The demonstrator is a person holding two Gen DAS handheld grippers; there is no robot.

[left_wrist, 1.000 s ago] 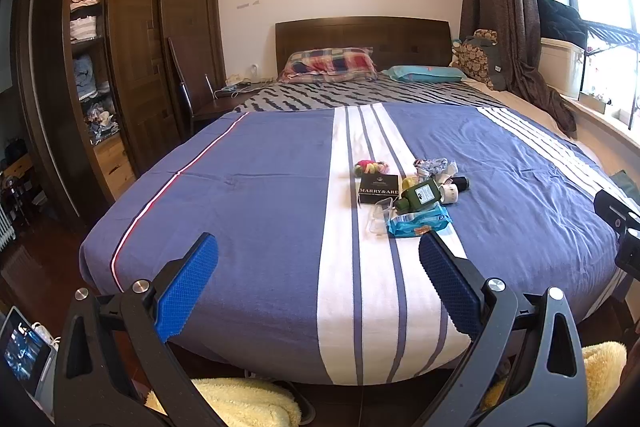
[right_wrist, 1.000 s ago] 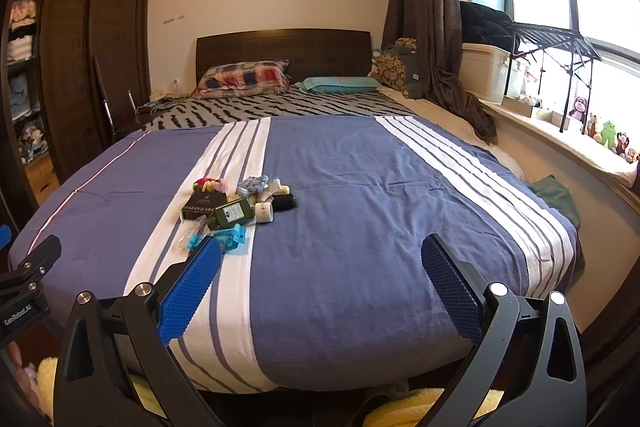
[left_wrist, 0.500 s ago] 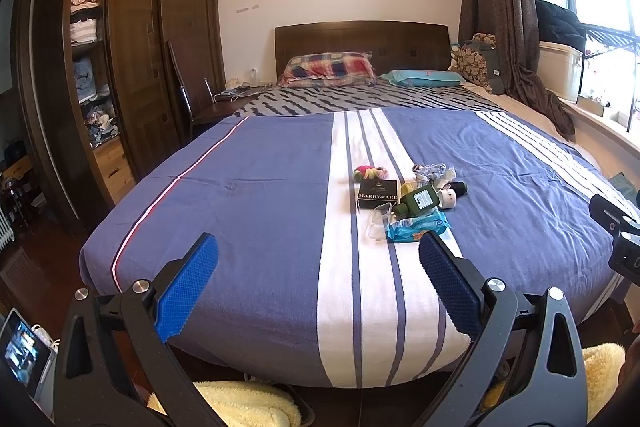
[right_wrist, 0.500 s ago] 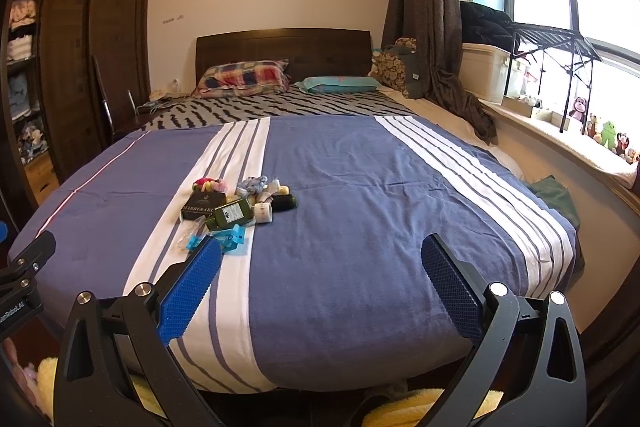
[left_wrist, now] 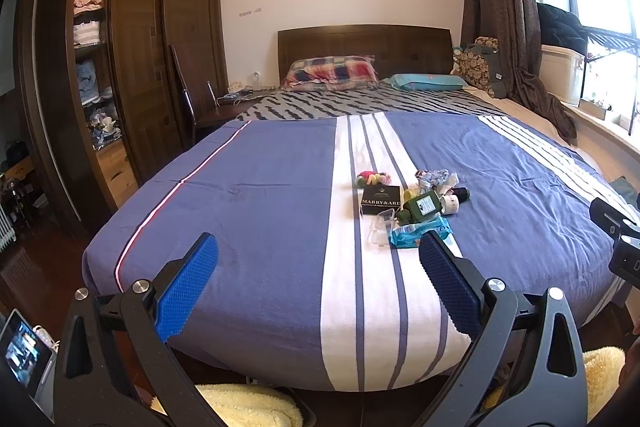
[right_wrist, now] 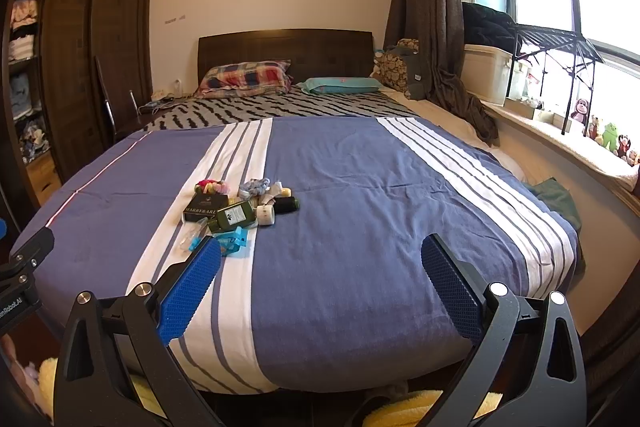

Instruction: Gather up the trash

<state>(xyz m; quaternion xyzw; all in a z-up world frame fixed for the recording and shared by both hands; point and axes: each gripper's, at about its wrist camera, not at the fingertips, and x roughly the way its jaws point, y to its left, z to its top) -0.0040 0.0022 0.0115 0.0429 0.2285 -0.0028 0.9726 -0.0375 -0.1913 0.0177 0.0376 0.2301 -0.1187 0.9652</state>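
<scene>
From the left wrist view, the left claw (left_wrist: 316,275) hangs spread wide and empty at the foot of the bed (left_wrist: 260,211), short of the bedspread's edge. The trash sits in one small heap on the white stripe, ahead and a little to the right: a black box (left_wrist: 381,200), a green bottle (left_wrist: 423,205) leaning against it, a blue wrapper (left_wrist: 418,231) nearest the claw, and a clear plastic piece (left_wrist: 379,231) just beside it. Something knotted and colourful (left_wrist: 373,179) lies behind the box; I can't tell what it is.

From the right wrist view, the right claw (right_wrist: 320,281) is likewise spread and holding nothing, and the heap lies off to its left, the bottle (right_wrist: 236,215) and a small white roll (right_wrist: 265,215) touching. I see no bin in either view.

To do the reach well, I'd start with the near wrapper, come in low and level, and pinch it without catching the bedspread
</scene>
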